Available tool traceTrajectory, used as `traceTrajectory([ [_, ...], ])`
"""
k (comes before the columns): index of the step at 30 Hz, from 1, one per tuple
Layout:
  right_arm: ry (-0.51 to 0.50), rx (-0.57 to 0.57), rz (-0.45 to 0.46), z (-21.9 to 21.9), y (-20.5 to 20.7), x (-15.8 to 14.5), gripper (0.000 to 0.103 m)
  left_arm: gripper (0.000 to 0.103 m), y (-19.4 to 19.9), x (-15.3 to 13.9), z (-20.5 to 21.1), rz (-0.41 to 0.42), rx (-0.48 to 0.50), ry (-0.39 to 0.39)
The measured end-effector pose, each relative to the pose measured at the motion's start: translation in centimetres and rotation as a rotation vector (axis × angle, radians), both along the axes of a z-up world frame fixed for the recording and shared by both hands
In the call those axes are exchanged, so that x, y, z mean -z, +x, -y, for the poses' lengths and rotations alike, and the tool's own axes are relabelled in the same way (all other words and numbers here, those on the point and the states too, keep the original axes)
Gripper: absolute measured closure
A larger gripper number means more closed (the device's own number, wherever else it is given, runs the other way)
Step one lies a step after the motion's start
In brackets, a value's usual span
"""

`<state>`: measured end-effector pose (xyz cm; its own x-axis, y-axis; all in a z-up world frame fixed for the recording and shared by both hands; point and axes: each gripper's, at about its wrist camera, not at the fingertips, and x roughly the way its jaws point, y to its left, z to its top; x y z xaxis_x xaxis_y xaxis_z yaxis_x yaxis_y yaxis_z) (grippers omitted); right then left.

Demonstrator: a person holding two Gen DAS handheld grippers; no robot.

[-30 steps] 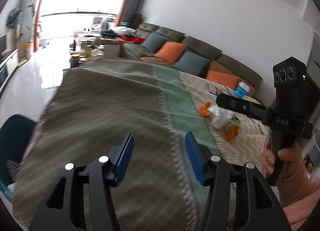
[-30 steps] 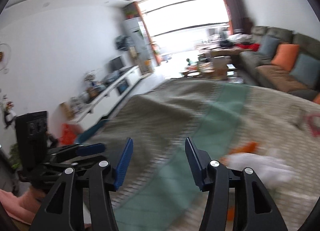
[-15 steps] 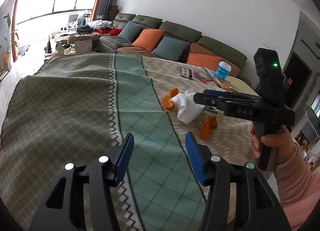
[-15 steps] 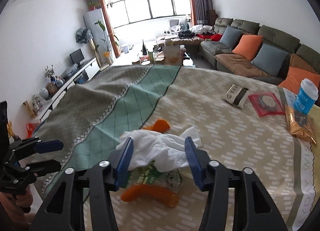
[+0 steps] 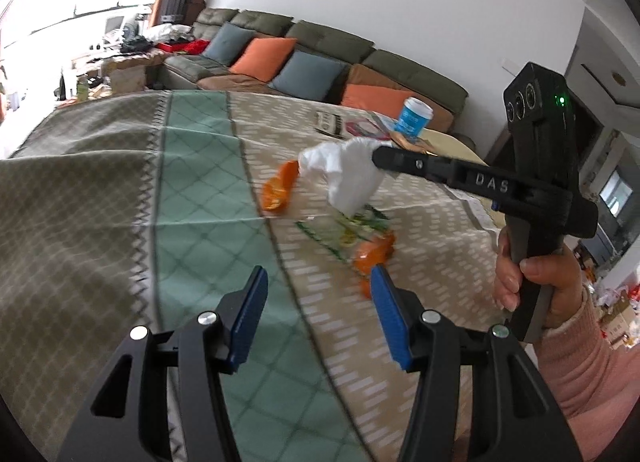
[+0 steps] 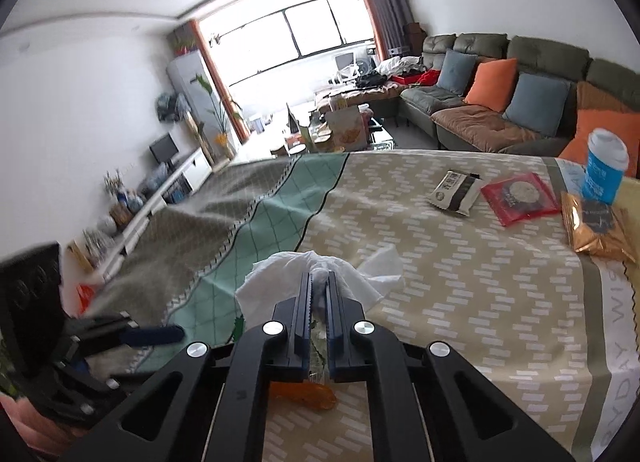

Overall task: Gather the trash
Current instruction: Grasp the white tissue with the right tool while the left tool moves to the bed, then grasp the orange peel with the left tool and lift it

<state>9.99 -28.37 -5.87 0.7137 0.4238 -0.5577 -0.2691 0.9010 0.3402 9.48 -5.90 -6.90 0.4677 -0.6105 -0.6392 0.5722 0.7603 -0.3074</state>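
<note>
right tongs point(image 6: 319, 294): clenched on a crumpled white tissue point(image 6: 280, 274); the jaws have just been closing, the tissue between them. in the left wrist view the tissue point(image 5: 348, 173) hangs in a bunch from the tips, over the counter point(image 6: 460, 286) more than on it.

left tongs point(image 5: 316, 312): released, jaws standing apart, nothing between them, hovering over the green band of the cloth.

trash under the right tongs: a clear green-printed wrapper point(image 5: 344, 225) and an orange peel point(image 5: 374, 254), lying just ahead of the left tongs' right-hand finger. second orange peel point(image 5: 280, 187) further out, near the edge of the green band, its long axis running roughly away from the left tongs.

key relation: the loose peels lie ahead and to the right of the left tongs; that hand is free and the nearer one, so it is judged the likelier to take them.

far counter edge: black-and-white packet point(image 6: 456, 191), red packet point(image 6: 520, 197), gold packet point(image 6: 596, 225), blue cup point(image 6: 604, 169), all well apart from both tongs. whether these count as trash cannot be told.
</note>
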Motion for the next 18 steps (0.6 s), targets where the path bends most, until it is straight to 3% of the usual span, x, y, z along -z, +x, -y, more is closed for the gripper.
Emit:
traceTrajectory([
  [10,0.065,0.026,-0.003,2.0,-0.3,0.3,0.097,0.049,2.8,2.0,2.5,-0.158,0.039,-0.063],
  [14,0.085,0.035,-0.007,2.8,-0.5,0.6,0.097,0.049,2.2,2.0,3.2,-0.165,0.079,-0.065],
  [18,0.108,0.038,-0.015,3.3,-0.5,1.0,0.097,0.049,1.5,2.0,4.8,-0.134,0.104,-0.009],
])
